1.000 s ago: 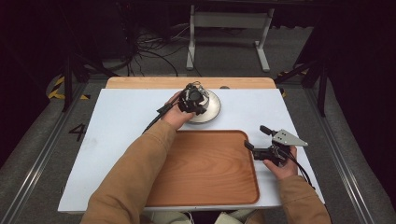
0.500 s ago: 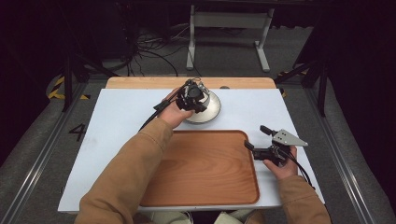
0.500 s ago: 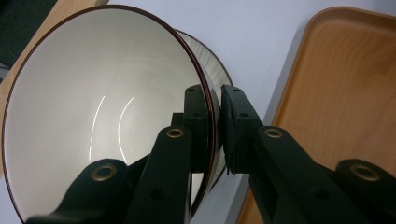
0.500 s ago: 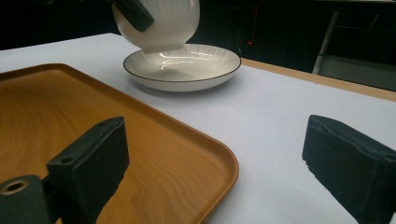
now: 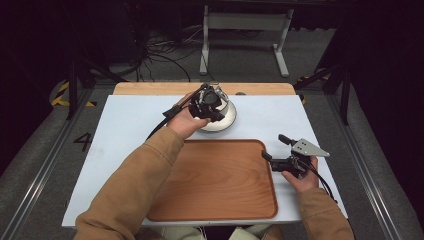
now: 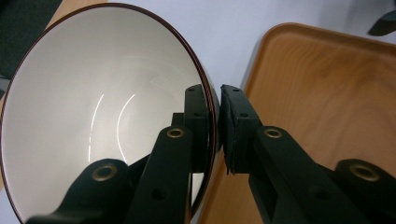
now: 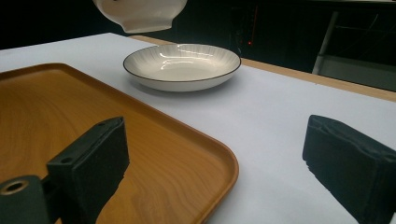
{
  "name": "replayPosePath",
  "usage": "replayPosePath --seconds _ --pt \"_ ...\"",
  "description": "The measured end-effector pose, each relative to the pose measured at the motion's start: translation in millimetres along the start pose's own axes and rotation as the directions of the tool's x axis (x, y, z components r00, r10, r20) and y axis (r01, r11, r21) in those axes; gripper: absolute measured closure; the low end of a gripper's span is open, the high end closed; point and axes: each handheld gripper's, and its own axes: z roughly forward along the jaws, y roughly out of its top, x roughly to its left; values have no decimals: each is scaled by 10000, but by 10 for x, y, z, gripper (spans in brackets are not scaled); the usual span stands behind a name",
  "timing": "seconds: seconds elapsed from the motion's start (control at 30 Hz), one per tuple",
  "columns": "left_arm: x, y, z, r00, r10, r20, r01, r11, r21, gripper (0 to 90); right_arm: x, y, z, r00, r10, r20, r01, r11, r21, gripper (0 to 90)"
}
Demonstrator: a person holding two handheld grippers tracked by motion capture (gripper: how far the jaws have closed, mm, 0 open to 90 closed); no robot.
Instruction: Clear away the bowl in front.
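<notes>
Bowls: I am counting one, a white bowl [image 6: 93,116] with a dark rim, hanging in the air above the plate near the table's far edge.
Plates: I am seeing one shallow white plate [image 7: 182,65], dark-rimmed with fine ribbing, sitting on the white table [image 5: 125,125] just beyond the tray's far edge.
Trays: one wooden tray [image 5: 220,180] is lying at the table's near edge, nothing on it.
Grippers: I am working two.
Left gripper [image 6: 218,126]: its jaws are pinching the bowl's rim, one pad inside and one outside, almost fully closed on it.
Right gripper [image 5: 279,151]: its jaws are standing wide apart, gripping nothing, one pad over the tray's right edge and the other over bare table by the table's right edge.
Hidden: in the high view my left hand [image 5: 187,120] and its gripper are covering most of the bowl and part of the plate.
Cut off: the right gripper view is showing just the bowl's underside at its top edge.
Hard to make out: I cannot tell how high the bowl is hanging over the plate.
</notes>
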Motion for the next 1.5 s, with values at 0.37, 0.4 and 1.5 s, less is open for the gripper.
replayPosePath --seconds 0.37,0.4,1.5 --pt "-278 36 -246 9978 449 487 -438 9988 -222 819 2 1 1 10000 -50 -4 50 10000 -1 73" --pt "-305 38 -275 9972 546 502 -536 9983 -207 819 2 1 0 10000 -43 -7 43 10000 3 73" --pt "-874 -214 -619 9890 908 1165 -924 9957 83 826 7 1 2 10000 -71 -2 71 10000 9 72"
